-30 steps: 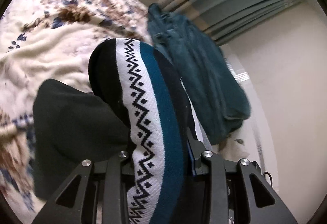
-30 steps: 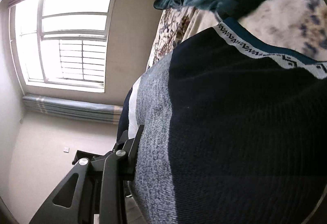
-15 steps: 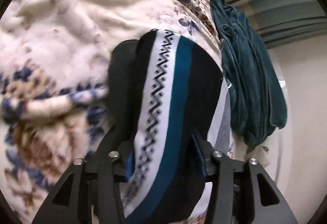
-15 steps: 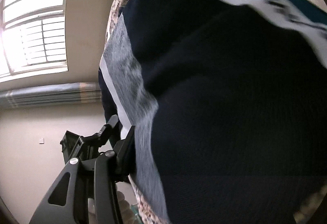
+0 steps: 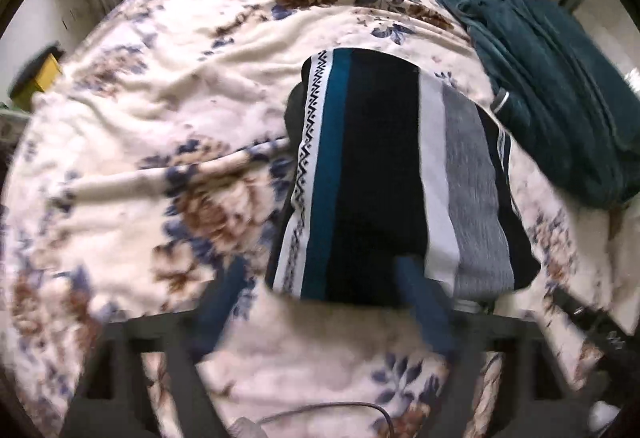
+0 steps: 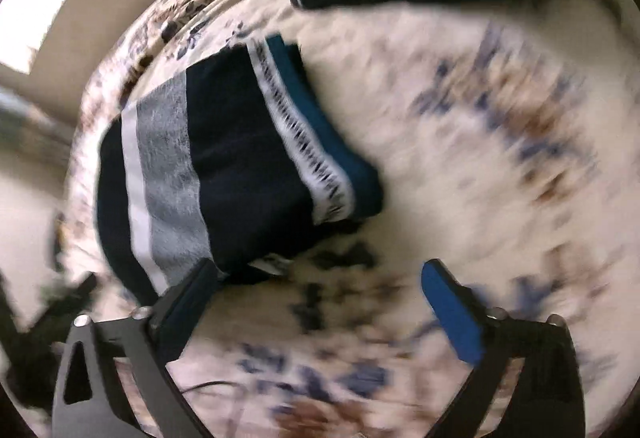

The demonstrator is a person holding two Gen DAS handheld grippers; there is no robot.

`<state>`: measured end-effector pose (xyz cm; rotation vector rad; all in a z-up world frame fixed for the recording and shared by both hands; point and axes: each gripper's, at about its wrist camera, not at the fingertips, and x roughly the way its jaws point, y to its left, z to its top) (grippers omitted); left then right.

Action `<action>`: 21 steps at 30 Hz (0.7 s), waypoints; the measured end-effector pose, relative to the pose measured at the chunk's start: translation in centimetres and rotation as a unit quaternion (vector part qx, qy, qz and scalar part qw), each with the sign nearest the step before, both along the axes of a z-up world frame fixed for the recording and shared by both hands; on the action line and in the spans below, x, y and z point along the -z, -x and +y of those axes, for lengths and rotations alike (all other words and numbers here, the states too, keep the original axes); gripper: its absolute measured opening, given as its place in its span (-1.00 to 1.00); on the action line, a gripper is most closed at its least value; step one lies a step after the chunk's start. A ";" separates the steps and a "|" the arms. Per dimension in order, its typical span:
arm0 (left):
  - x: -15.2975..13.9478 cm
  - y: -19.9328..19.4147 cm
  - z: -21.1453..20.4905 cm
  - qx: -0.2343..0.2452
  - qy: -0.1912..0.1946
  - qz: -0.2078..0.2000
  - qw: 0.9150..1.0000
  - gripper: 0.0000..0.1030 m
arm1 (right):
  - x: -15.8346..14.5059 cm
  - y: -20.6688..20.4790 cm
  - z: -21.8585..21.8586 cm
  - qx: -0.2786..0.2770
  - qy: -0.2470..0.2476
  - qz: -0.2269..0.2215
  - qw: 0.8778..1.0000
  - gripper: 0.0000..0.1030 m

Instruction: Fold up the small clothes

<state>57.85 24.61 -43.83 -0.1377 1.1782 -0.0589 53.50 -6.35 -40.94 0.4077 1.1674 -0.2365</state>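
Release step: folded navy knit garment with teal, white and grey stripes (image 5: 380, 174) lies on floral fleece blanket (image 5: 160, 118); left tool (image 5: 320, 306) and right tool (image 6: 316, 298), just opened, spread and empty; withdraw straight, avoiding snagging folded edge.

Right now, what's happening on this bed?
A person with a claw in each hand is folding small clothes. Both claws, left and right, have just been opening and hold nothing. The folded striped garment lies on the floral blanket, beside a teal garment.
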 end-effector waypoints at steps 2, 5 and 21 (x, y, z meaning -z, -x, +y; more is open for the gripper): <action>-2.2 1.6 -0.9 0.000 -0.018 -0.019 1.000 0.77 | -3.5 0.1 0.4 -0.024 0.063 -0.008 0.998 1.00; -5.2 3.1 -1.9 -0.005 -0.039 -0.035 0.999 0.78 | -8.3 2.7 1.5 -0.049 0.111 -0.026 0.992 1.00; -24.8 16.1 -4.1 -0.002 -0.057 -0.144 0.988 0.78 | -32.7 17.3 4.7 -0.092 0.161 -0.130 0.974 1.00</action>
